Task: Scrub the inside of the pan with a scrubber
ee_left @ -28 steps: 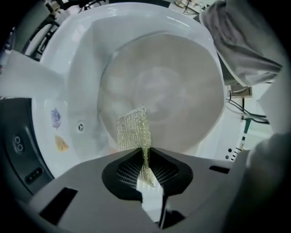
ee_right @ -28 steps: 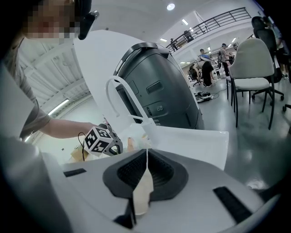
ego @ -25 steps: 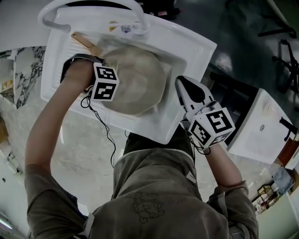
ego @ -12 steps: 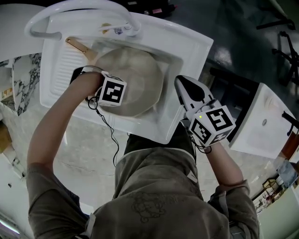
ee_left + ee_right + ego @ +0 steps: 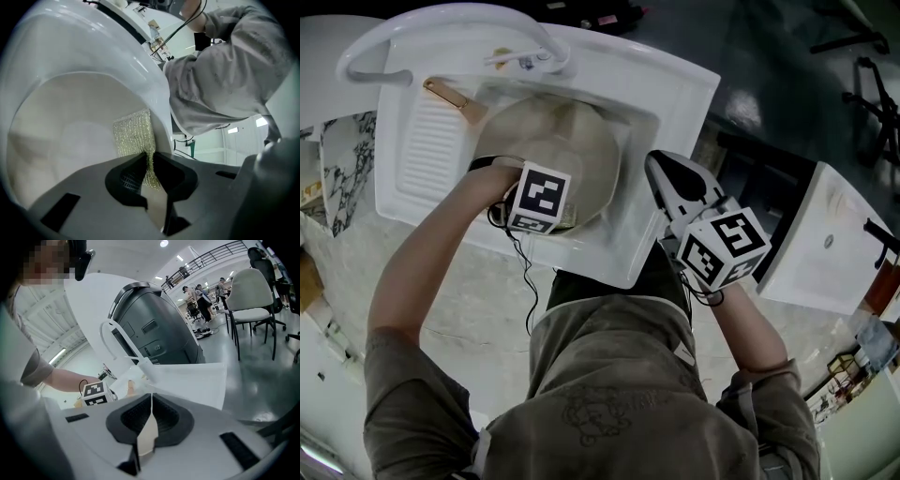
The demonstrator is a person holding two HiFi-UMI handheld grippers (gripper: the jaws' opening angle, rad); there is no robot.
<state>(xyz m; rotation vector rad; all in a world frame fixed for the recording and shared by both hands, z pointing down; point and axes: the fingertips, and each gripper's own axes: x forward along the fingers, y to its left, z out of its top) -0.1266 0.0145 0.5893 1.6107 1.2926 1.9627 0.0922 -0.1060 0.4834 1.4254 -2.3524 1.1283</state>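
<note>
A beige pan (image 5: 577,141) lies in the white sink (image 5: 680,94), its wooden handle (image 5: 455,97) pointing to the far left. My left gripper (image 5: 540,199) reaches into the pan at its near rim; its marker cube hides the jaws from above. In the left gripper view the left gripper (image 5: 149,161) is shut on a green-gold mesh scrubber (image 5: 133,136), which lies against the pan's pale inside (image 5: 65,136) beside the sink wall (image 5: 93,47). My right gripper (image 5: 664,173) hovers at the sink's right rim, jaws shut with nothing between them (image 5: 151,401).
A curved white faucet pipe (image 5: 441,23) arches over the sink's far edge. A ribbed drainboard (image 5: 431,141) lies left of the basin. Another white basin (image 5: 825,253) stands to the right. A grey machine (image 5: 154,329) and a chair (image 5: 248,301) stand behind.
My left gripper has slid with the scrubber from the pan's left side toward its near rim. The right gripper has stayed by the sink's right rim.
</note>
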